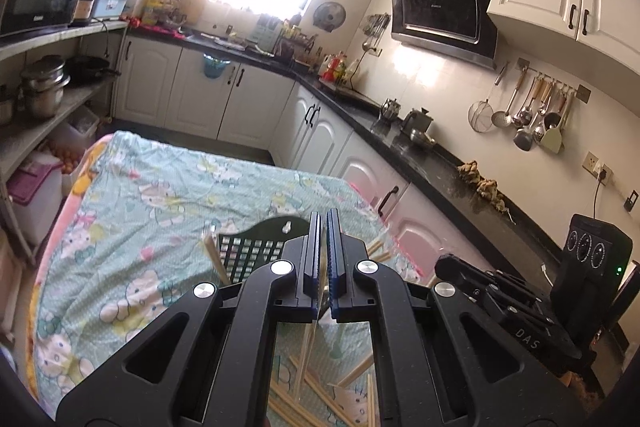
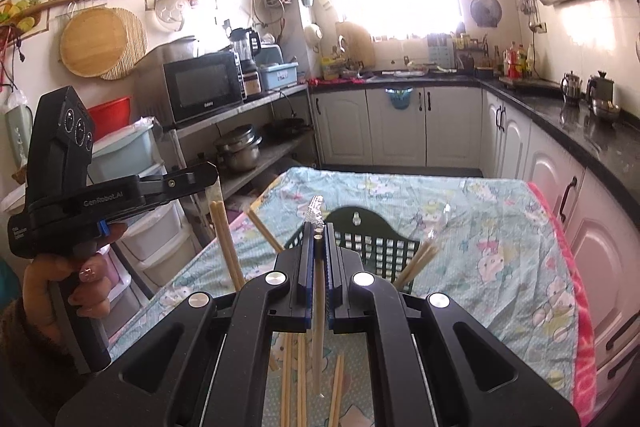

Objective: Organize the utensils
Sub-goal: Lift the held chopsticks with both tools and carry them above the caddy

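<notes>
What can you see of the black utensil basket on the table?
The black utensil basket looks like plastic, with an arched back panel bearing a keyhole hanging slot and a grid of square openings below it. It stands upright on the cartoon-print cloth covering the table, just beyond both grippers. Several pale wooden chopsticks already lean out of it. Its lower part is hidden behind the gripper bodies in both wrist views, so its base and full depth cannot be seen.

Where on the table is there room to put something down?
The teal cartoon-print tablecloth lies bare along the far edge behind the black plastic lattice utensil holder, and on the side toward the pink towel edge. It is crowded near the grippers, where loose wooden chopsticks lie scattered, and in the holder, where others stand.
</notes>
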A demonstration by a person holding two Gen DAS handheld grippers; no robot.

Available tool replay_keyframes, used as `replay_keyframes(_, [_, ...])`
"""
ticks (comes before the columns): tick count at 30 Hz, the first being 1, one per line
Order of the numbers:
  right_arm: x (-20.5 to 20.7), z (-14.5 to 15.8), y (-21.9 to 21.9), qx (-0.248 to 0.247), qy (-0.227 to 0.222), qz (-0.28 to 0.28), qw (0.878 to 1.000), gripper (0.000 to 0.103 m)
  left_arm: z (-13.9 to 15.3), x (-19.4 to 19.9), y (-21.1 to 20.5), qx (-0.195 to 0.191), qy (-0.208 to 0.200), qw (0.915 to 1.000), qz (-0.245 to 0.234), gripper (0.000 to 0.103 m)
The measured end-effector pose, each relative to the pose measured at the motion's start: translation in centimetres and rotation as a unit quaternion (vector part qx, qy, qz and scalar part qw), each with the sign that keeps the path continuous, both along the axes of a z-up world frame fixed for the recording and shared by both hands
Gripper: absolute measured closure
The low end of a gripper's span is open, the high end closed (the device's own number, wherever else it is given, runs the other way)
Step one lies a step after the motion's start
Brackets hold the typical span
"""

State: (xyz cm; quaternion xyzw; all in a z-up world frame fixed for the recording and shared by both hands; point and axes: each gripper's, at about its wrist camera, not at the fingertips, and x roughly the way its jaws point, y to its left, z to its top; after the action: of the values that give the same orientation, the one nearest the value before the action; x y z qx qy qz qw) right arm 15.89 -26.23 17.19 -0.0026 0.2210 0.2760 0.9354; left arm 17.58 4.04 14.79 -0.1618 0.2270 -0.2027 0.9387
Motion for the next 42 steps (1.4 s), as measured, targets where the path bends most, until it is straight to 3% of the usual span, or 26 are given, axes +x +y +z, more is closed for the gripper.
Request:
replay_keyframes(29, [3.0,8.4,-1.2,0.026,-0.134,-0.046,0.99,0.098,8.1,2.9,0.2,0.013,-0.092,0.9944,0.052,0.102])
replay_keyframes(42, [4.8,7.9,-1.2,0.028,-0.16,-0.056,0.985,0.098,8.5,4.7,0.1,0.024,-0.12,0.9886,0.087,0.102])
